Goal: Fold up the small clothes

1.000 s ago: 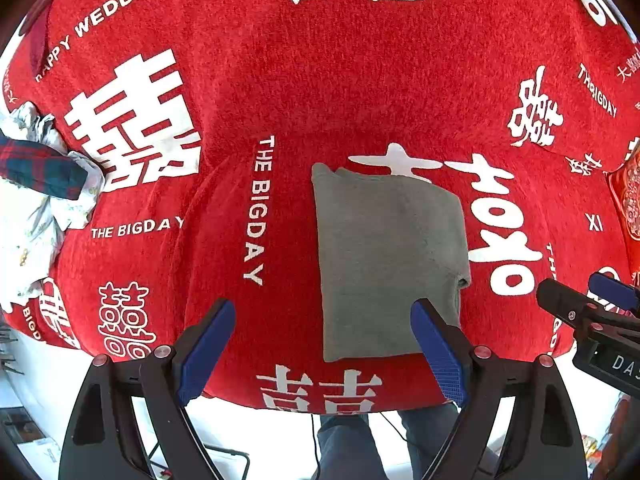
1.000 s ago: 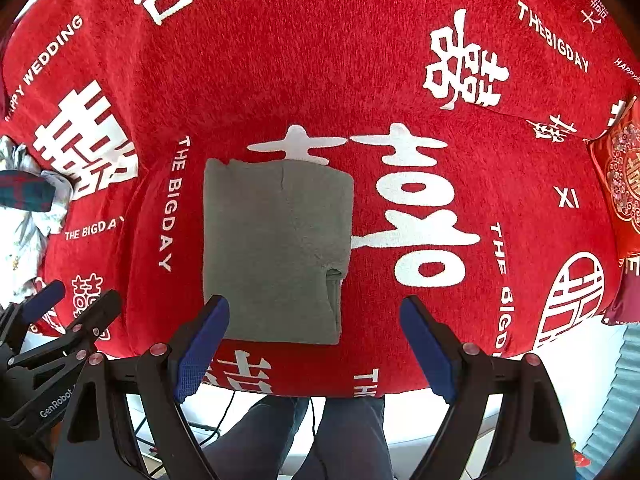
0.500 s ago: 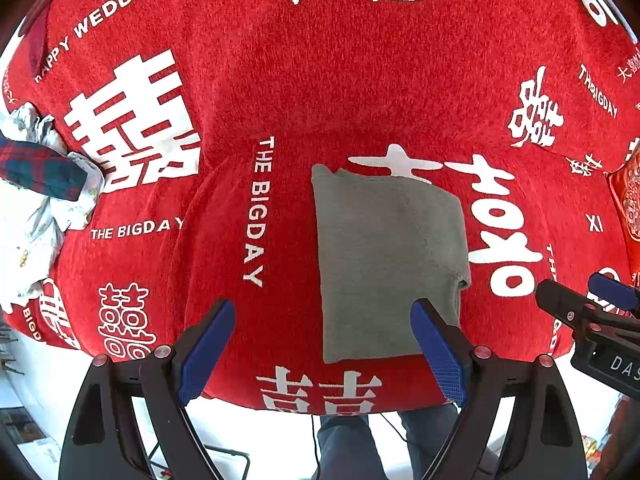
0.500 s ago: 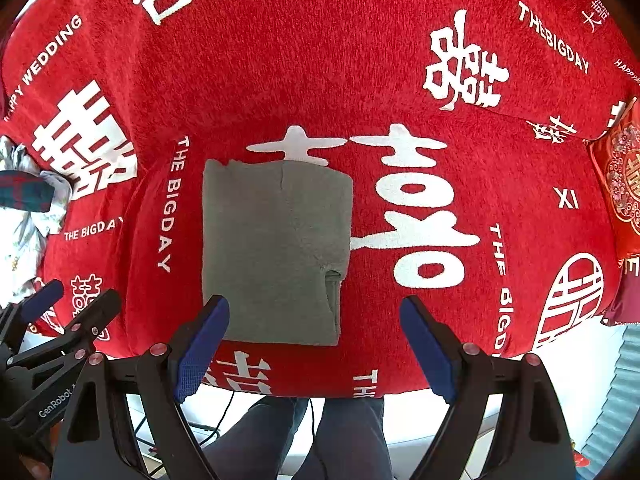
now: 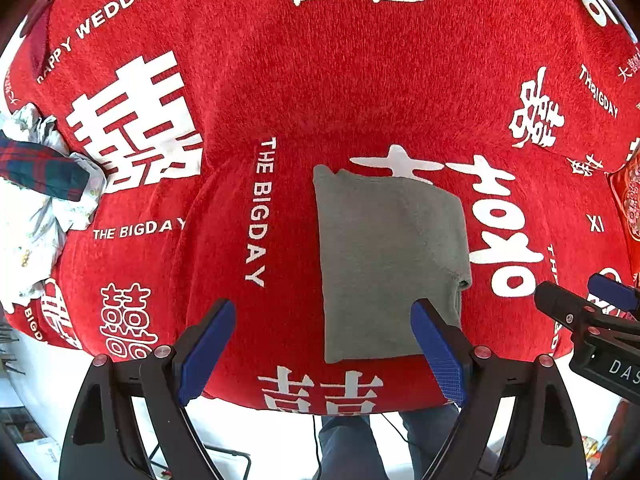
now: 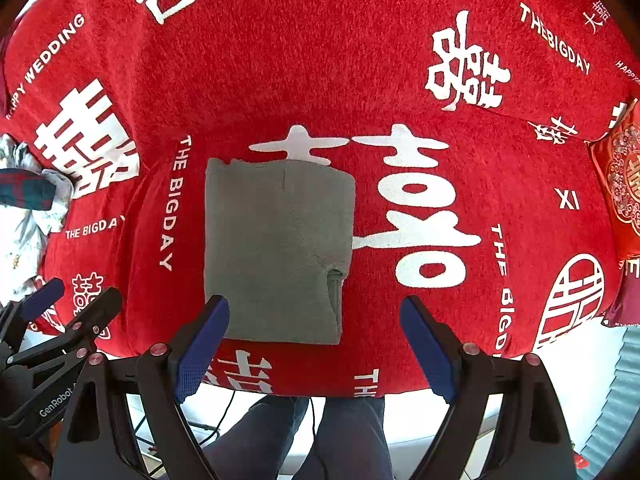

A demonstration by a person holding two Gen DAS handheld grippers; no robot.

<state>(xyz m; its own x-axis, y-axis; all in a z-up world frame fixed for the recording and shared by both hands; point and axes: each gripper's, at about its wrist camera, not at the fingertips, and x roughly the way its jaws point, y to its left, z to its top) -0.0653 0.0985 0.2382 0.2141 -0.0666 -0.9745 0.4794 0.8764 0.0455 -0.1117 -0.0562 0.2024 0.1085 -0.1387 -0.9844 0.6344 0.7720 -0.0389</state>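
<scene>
Grey garment (image 6: 276, 252) lies folded into a rectangle on the red cover (image 5: 360, 80), near its front edge. Cover lettering reads "HAPPY WEDDING" and "THE BIGDAY", among large white Chinese characters. Left gripper (image 5: 322, 348) and right gripper (image 6: 310, 344) hang above the cover, jaws wide, holding nothing. Left gripper body reads "GenRobot"; right shows "DAS".

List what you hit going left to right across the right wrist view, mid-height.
Pile of unfolded clothes → "THE BIGDAY" lettering → folded grey garment → big white character on the red cover → "XI" print → red embroidered cushion.
</scene>
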